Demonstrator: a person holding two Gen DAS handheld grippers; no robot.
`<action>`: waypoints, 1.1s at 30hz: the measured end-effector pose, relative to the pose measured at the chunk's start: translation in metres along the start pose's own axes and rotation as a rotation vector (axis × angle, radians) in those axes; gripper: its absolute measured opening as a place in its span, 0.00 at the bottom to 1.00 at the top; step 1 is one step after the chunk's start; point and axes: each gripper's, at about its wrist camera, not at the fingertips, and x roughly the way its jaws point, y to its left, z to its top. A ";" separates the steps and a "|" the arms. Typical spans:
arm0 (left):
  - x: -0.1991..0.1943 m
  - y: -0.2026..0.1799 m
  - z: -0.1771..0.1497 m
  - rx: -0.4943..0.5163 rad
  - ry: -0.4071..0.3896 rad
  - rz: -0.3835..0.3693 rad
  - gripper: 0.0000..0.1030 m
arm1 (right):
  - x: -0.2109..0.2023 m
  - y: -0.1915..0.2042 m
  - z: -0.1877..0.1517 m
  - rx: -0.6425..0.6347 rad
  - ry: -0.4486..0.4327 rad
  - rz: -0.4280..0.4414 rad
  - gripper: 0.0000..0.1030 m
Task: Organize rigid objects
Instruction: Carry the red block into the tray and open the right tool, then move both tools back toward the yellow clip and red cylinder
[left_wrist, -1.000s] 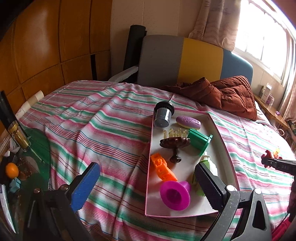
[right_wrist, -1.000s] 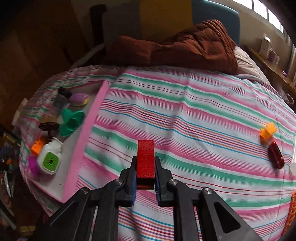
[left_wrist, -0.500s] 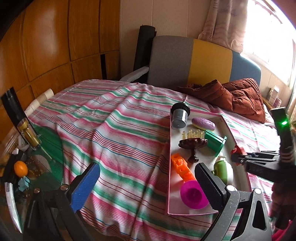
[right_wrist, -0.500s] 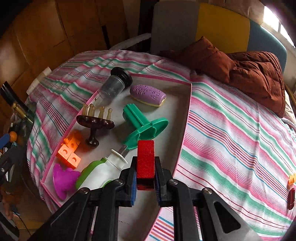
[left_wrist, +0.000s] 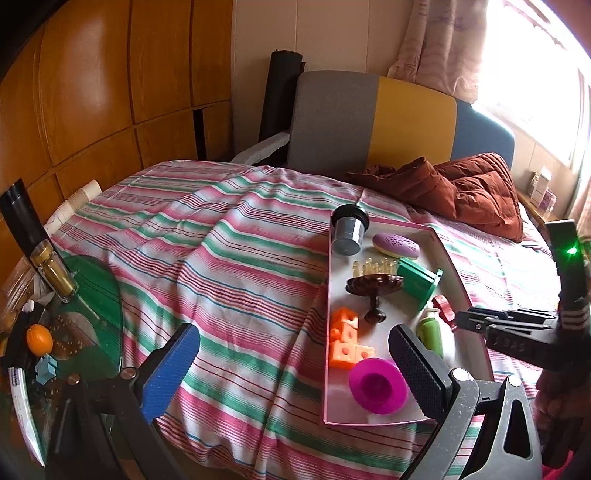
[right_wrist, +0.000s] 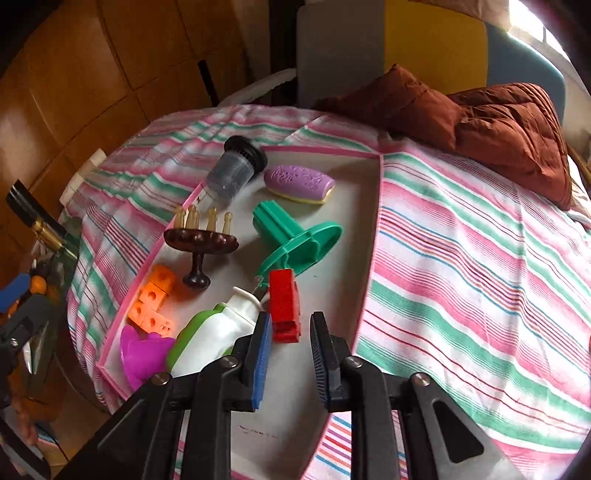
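Note:
A pink-rimmed white tray (right_wrist: 372, 236) lies on the striped bed. In it are a grey cup (right_wrist: 231, 173), a purple oval (right_wrist: 298, 179), a green flanged piece (right_wrist: 295, 240), a brown comb stand (right_wrist: 201, 243), orange blocks (right_wrist: 151, 306), a magenta cup (right_wrist: 142, 350) and a green-white bottle (right_wrist: 218, 332). My right gripper (right_wrist: 290, 334) is open over the tray, with the red block (right_wrist: 283, 304) lying between its fingertips, beside the bottle. My left gripper (left_wrist: 295, 362) is open and empty, near the tray's (left_wrist: 327, 295) front-left edge. The red block (left_wrist: 443, 308) shows there too.
A brown quilt (right_wrist: 480, 118) and a grey, yellow and blue headboard (left_wrist: 376, 122) are at the far end. A glass side table (left_wrist: 74, 325) at left holds a bottle (left_wrist: 48, 266) and an orange (left_wrist: 38, 339). Wood panels line the left wall.
My right gripper carried the red block from the bed over the tray, came down and opened, and the block now sits in the tray. My left gripper stayed open.

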 end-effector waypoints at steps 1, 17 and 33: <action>-0.001 -0.002 0.000 0.004 -0.001 -0.005 1.00 | -0.004 -0.004 -0.002 0.012 -0.008 -0.004 0.21; -0.013 -0.061 -0.003 0.134 0.001 -0.111 1.00 | -0.053 -0.092 -0.034 0.180 -0.022 -0.168 0.25; 0.002 -0.164 0.013 0.281 0.078 -0.372 1.00 | -0.145 -0.270 -0.083 0.565 -0.119 -0.409 0.29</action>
